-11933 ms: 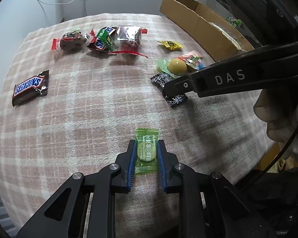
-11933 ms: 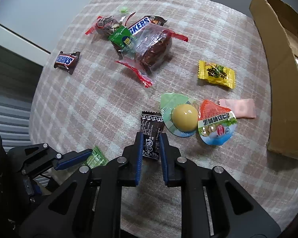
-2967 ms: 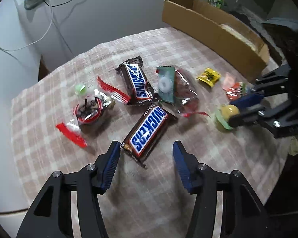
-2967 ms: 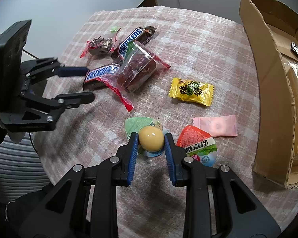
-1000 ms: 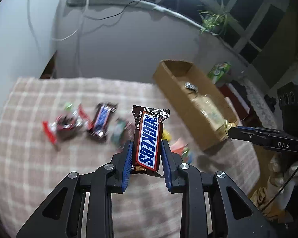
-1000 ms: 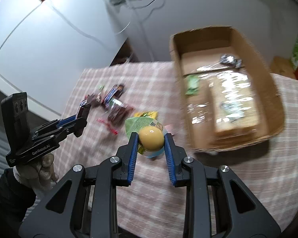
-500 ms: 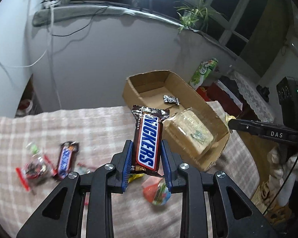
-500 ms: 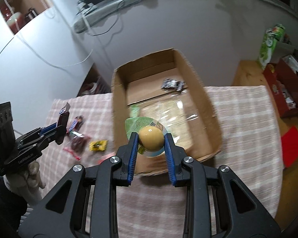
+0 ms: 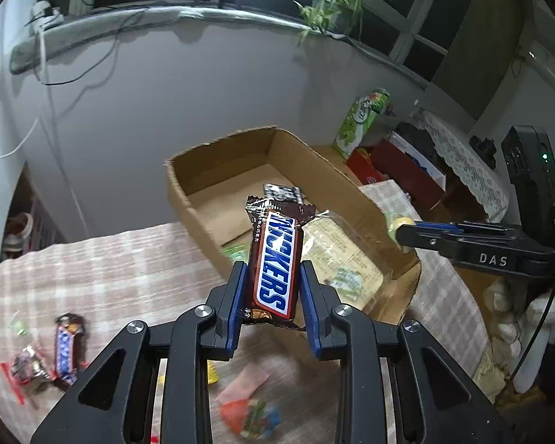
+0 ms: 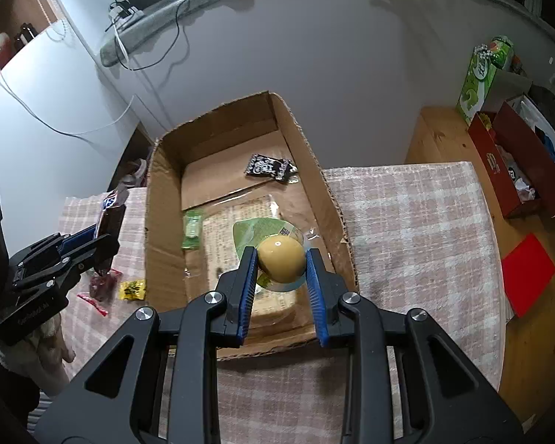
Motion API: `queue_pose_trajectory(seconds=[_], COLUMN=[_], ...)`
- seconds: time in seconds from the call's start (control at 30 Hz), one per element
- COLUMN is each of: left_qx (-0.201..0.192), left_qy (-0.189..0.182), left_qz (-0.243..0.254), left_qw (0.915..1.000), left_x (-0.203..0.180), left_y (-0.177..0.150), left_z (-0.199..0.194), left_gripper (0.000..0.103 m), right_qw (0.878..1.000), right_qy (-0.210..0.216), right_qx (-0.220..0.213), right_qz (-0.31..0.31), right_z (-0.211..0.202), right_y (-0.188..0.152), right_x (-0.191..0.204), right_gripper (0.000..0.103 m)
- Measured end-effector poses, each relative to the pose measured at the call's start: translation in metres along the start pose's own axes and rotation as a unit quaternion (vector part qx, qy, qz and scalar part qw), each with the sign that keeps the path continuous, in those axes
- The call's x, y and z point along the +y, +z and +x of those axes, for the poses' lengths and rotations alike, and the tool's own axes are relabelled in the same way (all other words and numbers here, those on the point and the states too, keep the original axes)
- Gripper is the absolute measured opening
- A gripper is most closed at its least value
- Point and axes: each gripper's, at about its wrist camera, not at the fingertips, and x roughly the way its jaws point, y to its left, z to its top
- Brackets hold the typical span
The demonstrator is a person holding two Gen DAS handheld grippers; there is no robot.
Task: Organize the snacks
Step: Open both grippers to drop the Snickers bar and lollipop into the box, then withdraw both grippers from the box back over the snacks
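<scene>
The left tool (image 9: 273, 285) is clenched on a Snickers bar (image 9: 276, 259), held upright over the near left edge of the cardboard box (image 9: 355, 188). The right tool (image 10: 281, 270) grasps a yellow jelly cup (image 10: 280, 255) with a green lid, above the near part of the box.

Only the right wrist view looks straight into the box: a black sachet (image 10: 270, 167) at the far end, a small green candy (image 10: 192, 228) by the left wall, and a clear-wrapped flat pack (image 10: 225, 236) along the floor. Only the left wrist view shows the snacks on the desk (image 9: 103, 259) to the left: a second Snickers bar (image 9: 67, 344), a red-ended wrapped sweet (image 9: 26, 368), and near the tool a pink sachet (image 9: 245, 381) and a blurred red jelly cup (image 9: 249, 416).

The desk wears a pink checked cloth. Behind it stand a grey wall with cables, a sill with a plant (image 9: 329, 11), and at far right a green carton (image 10: 484, 70).
</scene>
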Motion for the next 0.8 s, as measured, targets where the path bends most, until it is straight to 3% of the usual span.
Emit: queue_pose_trajectory(seconds=[0.53,0.63,0.8], left_qx=[0.023,0.02,0.014], left_qy=[-0.008,-0.006,-0.007], left_qz=[0.02,0.016,0.006], left_qw=[0.9995,0.9997,0.9998], left_x=[-0.024,-0.023,-0.016], left_y=[0.003,0.004,0.003], left_z=[0.022,0.02,0.012], left_gripper=[0.029,0.029,0.029], right_qw=[1.0,1.0,1.0], right_qy=[-0.007,-0.009,-0.002], right_qx=[0.008,0.005,0.0], right_qz=[0.011,0.01,0.008], right_z=[0.009,0.008,0.002], right_y=[-0.002,-0.002,-0.003], right_x=[-0.008,-0.007,-0.002], right_gripper=[0.029,0.04,0.04])
